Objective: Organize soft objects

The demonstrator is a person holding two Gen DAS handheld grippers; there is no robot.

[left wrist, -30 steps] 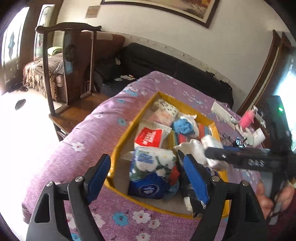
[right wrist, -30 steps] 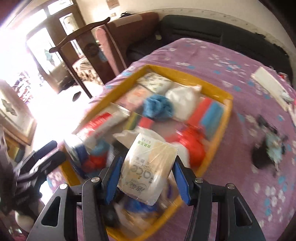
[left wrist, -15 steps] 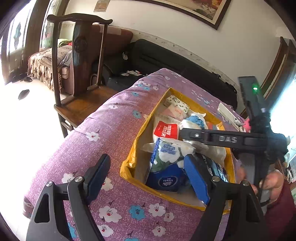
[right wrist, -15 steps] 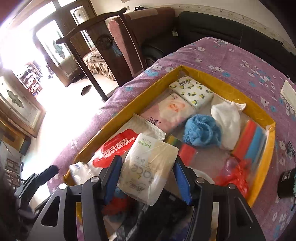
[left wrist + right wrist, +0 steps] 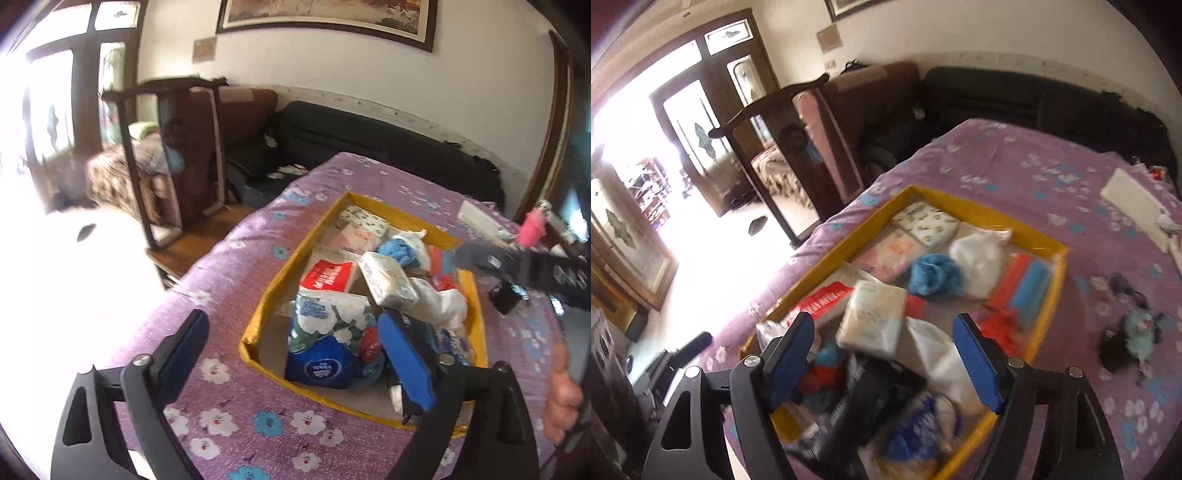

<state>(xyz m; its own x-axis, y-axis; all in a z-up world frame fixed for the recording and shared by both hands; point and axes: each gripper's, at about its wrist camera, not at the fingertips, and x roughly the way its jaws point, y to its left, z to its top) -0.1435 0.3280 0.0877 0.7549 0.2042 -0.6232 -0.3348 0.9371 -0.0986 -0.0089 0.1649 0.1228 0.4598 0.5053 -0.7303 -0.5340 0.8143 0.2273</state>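
A yellow box (image 5: pixel 258 328) (image 5: pixel 1060 254) sits on the purple flowered cloth and holds several soft packs and bags. A white tissue pack (image 5: pixel 873 317) (image 5: pixel 388 280) lies tilted on the pile in the box's middle. My right gripper (image 5: pixel 886 365) is open and empty, just above and behind that pack; its arm (image 5: pixel 517 266) crosses the left wrist view from the right. My left gripper (image 5: pixel 291 354) is open and empty over the box's near left corner, above a blue and white flowered pack (image 5: pixel 325 332).
The box also holds a blue ball of yarn (image 5: pixel 934 275), a white plastic bag (image 5: pixel 979 254), a red pack (image 5: pixel 328 275) and red and blue sponges (image 5: pixel 1023 284). A wooden chair (image 5: pixel 177 166) stands left of the table. A black and teal bundle (image 5: pixel 1130 339) lies right of the box.
My right gripper has opened and let go of the white tissue pack, which now lies on the pile in the box. The gripper has drawn back a little. The left gripper stays open.
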